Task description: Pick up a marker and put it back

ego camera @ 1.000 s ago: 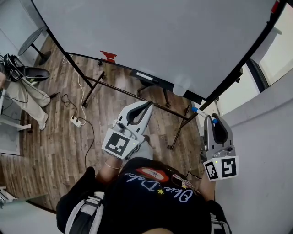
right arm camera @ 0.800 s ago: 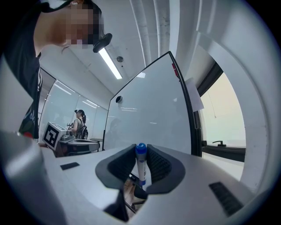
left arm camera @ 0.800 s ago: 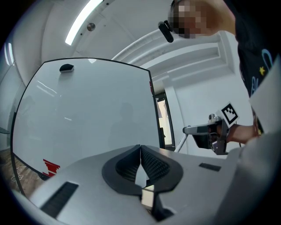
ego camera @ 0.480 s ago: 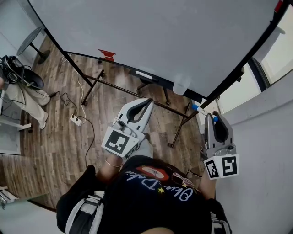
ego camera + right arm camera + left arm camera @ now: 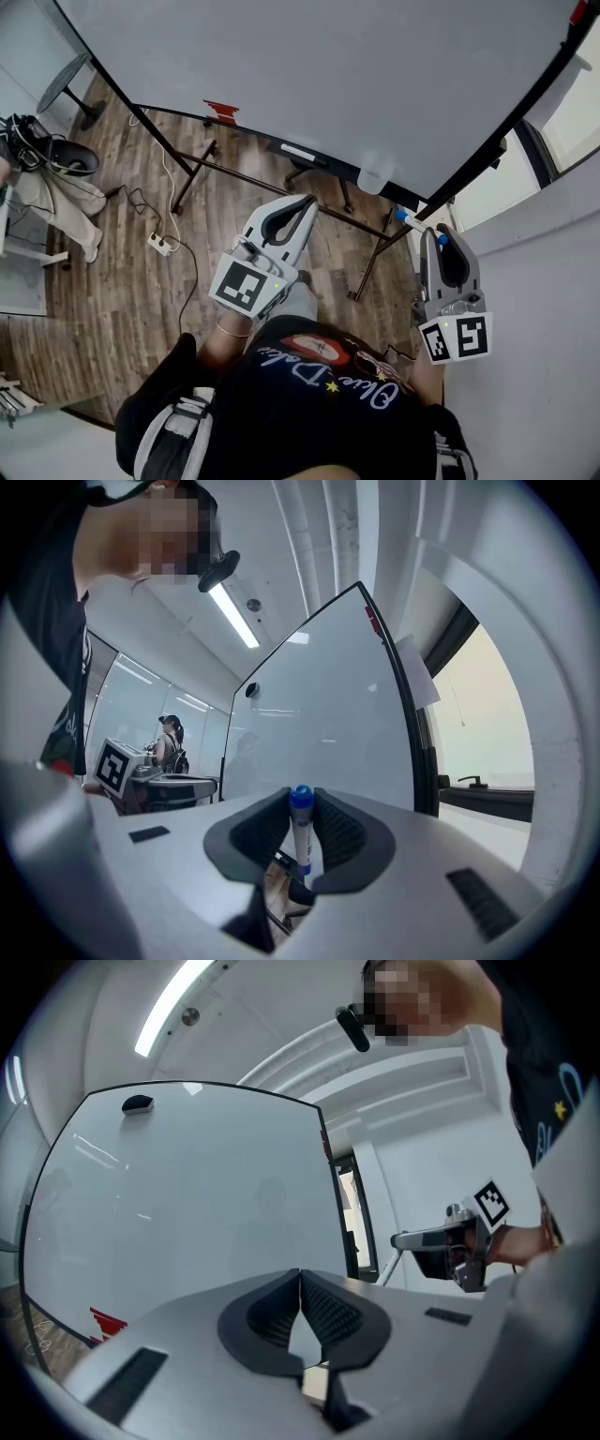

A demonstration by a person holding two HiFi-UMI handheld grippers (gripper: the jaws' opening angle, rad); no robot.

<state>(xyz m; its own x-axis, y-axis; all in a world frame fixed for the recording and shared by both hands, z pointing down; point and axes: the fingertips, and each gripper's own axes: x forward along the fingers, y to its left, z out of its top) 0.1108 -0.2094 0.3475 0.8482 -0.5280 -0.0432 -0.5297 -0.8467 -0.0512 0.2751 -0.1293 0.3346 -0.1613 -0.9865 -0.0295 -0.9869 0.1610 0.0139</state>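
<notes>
**An office meeting room with a whiteboard**

A large free-standing whiteboard [image 5: 328, 84] takes up most of the space, set on a wood-plank floor [image 5: 112, 281]. A power strip [image 5: 157, 247] lies beside it with its cable trailing. Glass partition walls [image 5: 136, 710] (a person stands near them), ceiling strip lights [image 5: 234, 614] and a bright window [image 5: 478, 724] all point to an office.

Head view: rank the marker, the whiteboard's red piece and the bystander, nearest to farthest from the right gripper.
1. marker, clamped in the right gripper's jaws.
2. red piece, on the whiteboard's lower edge, up-left.
3. bystander, at the far left edge.
</notes>
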